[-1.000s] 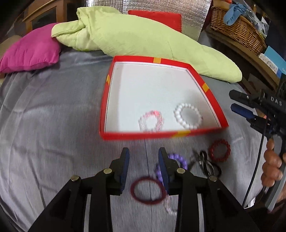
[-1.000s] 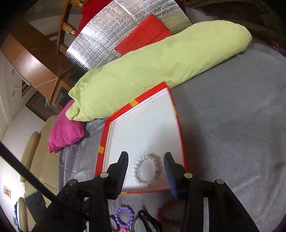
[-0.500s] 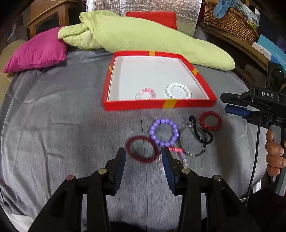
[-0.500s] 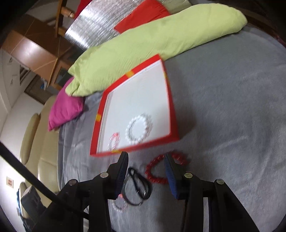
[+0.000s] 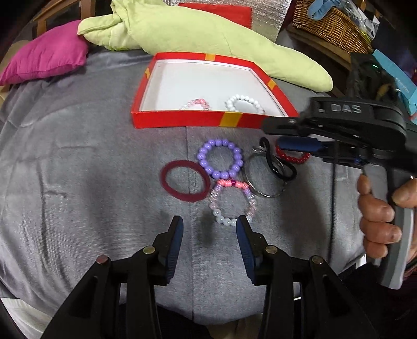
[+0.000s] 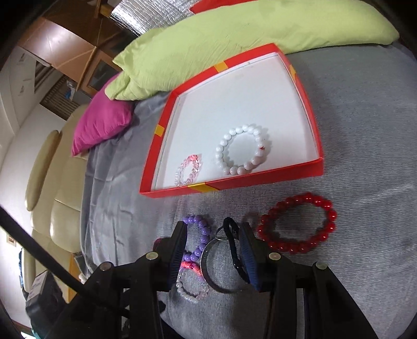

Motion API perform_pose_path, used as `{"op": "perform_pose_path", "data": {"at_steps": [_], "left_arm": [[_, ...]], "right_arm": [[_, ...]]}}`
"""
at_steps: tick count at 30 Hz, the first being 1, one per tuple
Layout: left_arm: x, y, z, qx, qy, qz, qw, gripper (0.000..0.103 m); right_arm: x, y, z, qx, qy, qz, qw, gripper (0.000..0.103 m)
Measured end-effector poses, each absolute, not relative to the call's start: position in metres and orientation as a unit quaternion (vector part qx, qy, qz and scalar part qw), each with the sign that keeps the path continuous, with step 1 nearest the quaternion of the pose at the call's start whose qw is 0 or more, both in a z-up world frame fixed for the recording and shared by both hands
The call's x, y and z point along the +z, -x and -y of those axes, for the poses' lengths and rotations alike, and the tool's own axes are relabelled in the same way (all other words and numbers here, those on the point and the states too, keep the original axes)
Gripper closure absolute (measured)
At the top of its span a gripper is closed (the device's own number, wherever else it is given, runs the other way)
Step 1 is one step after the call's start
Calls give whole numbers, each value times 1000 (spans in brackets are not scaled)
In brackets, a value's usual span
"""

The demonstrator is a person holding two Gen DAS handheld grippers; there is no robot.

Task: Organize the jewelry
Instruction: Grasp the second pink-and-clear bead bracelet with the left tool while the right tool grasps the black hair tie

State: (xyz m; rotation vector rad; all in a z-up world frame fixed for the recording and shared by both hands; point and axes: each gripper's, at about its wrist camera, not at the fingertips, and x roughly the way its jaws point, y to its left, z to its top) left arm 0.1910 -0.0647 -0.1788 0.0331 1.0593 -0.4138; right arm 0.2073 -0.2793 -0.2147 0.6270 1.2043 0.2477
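Observation:
A red box with a white floor holds a pink bracelet and a white bead bracelet. On the grey cloth in front of it lie a purple bead bracelet, a dark red ring, a pale bead bracelet, a silver ring with a black cord and a red bead bracelet. My left gripper stands open just short of the pale bracelet, nothing between its fingers. My right gripper is open above the silver ring and black cord.
A long green pillow and a magenta cushion lie behind the box. A wicker basket stands at the back right. A hand grips the right gripper's handle. Beige seat cushions sit beyond the cloth's left edge.
The left gripper has drawn back from the box edge to the near side of the loose bracelets, jaws a little wider. The right gripper has come down from the box to over the silver ring.

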Motion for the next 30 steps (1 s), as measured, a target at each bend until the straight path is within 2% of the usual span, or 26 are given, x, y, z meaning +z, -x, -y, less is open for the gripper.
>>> {"op": "perform_pose_path", "data": {"at_steps": [5, 6, 7, 9, 11, 17, 30], "left_arm": [[-182, -188, 67, -204, -5, -508, 837, 60], [-183, -188, 66, -204, -3, -510, 836, 60], [-183, -188, 66, -204, 0, -511, 835, 60], [-184, -187, 66, -206, 2, -512, 834, 60], [-184, -186, 66, -209, 4, -513, 832, 60], [-181, -184, 77, -218, 7, -512, 831, 60], [-202, -204, 104, -191, -1, -538, 821, 57]], "right_arm": [[-226, -213, 267, 114, -273, -568, 768, 59], [-227, -213, 266, 109, -267, -568, 771, 62], [-228, -214, 265, 105, -259, -569, 773, 66], [-231, -214, 265, 92, -240, -569, 781, 90], [-231, -213, 269, 81, -230, -567, 787, 95], [-212, -204, 298, 74, -262, -526, 806, 96], [-204, -196, 339, 64, -328, -499, 799, 96]]}}
